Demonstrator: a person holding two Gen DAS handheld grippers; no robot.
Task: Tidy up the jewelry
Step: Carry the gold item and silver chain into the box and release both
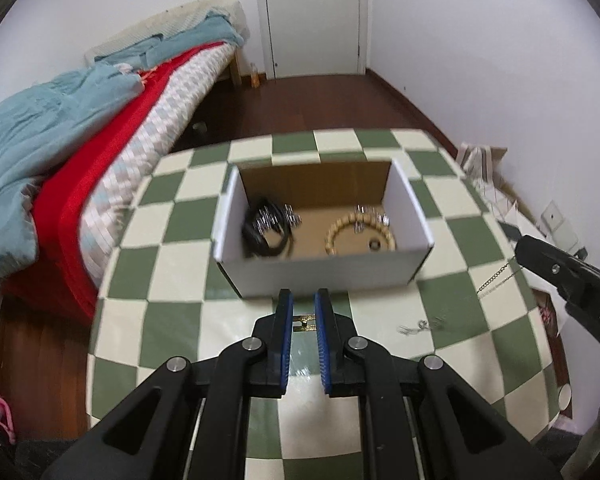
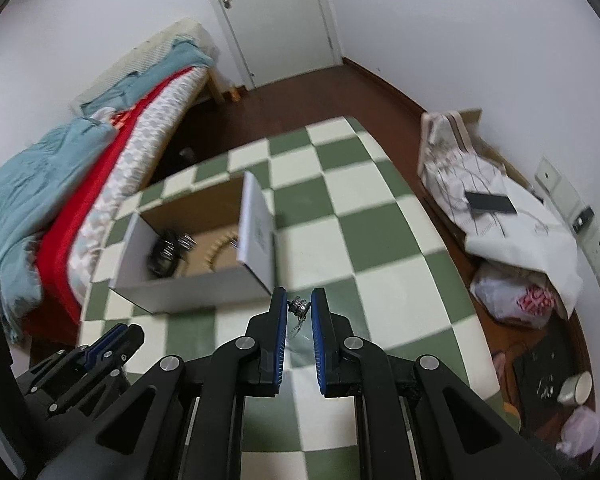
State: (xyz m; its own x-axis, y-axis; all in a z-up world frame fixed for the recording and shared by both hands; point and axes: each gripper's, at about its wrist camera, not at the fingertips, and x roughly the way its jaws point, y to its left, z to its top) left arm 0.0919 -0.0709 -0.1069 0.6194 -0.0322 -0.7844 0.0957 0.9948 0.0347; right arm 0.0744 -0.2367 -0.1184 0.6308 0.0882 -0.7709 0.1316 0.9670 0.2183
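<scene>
An open white cardboard box (image 1: 324, 268) stands on the green-and-cream checked table (image 1: 172, 224). Inside lie a black and silver bracelet bundle (image 1: 270, 222) and a wooden bead bracelet (image 1: 360, 232). My left gripper (image 1: 304, 300) is slightly open just in front of the box, over a small gold piece (image 1: 305, 323) on the table. A silver chain (image 1: 420, 326) lies to its right. In the right wrist view, my right gripper (image 2: 299, 298) is slightly open around a small silver charm and chain (image 2: 299, 307), right of the box (image 2: 188, 290). A thin chain (image 1: 496, 280) hangs by the right gripper.
A bed (image 1: 100, 128) with teal and red covers lies left of the table. Bags, a phone (image 2: 490, 202) and clutter (image 2: 520, 300) sit on the floor to the right. A closed door (image 1: 312, 16) is at the back.
</scene>
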